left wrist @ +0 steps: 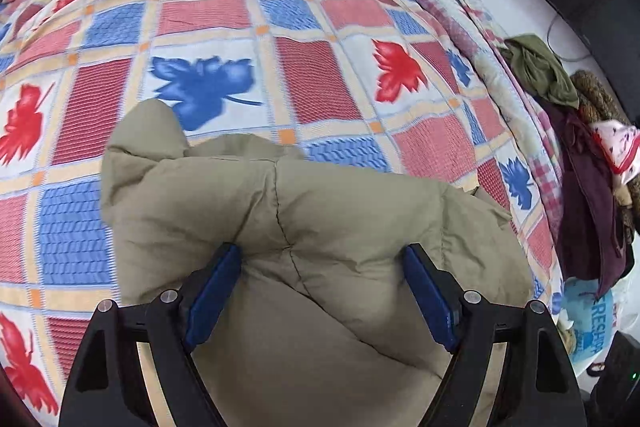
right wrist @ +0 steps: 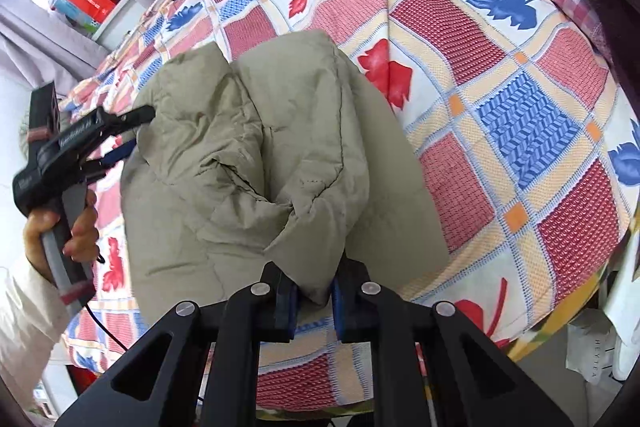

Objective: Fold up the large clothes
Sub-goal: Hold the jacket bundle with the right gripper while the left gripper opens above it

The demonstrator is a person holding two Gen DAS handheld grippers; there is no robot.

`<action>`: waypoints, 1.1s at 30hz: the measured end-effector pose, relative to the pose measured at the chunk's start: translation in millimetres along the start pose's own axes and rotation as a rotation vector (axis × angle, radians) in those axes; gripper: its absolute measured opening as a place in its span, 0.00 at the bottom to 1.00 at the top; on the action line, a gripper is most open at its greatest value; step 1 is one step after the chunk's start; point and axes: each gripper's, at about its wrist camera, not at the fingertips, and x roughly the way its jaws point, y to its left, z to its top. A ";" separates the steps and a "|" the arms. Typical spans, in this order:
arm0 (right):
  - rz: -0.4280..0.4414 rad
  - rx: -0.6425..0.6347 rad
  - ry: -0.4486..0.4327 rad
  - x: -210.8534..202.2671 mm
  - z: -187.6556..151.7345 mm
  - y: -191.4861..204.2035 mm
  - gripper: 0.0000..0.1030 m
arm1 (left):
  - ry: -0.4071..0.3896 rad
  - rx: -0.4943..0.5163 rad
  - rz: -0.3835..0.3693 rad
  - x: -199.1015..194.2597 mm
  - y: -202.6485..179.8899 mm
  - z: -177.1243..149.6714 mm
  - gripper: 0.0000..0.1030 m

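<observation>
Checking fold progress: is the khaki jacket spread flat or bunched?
Bunched: the khaki jacket is doubled over in puffy creases on the bedspread, one end pinched by the right gripper.

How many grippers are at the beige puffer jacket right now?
2. The right gripper is shut on a bunched fold at the near edge of the beige puffer jacket; the left gripper is open, fingers straddling padding at its left edge.

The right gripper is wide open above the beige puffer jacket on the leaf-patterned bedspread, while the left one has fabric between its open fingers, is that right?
Not quite. The right gripper is shut on a bunched fold of the beige puffer jacket, as the right wrist view shows. The rest holds: the jacket lies on the leaf-patterned bedspread, and the left gripper has fabric between its open fingers.
</observation>
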 end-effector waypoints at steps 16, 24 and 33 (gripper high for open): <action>0.168 0.148 -0.090 -56.4 8.0 -61.9 0.66 | 0.032 0.068 0.006 29.1 -32.1 -2.8 0.81; 0.348 0.146 0.021 26.2 94.2 -25.2 0.66 | 0.018 0.042 0.010 10.6 -28.0 -1.4 0.81; 0.225 0.035 0.086 75.7 123.3 14.4 0.09 | -0.065 -0.041 0.098 -52.2 17.9 -29.2 0.81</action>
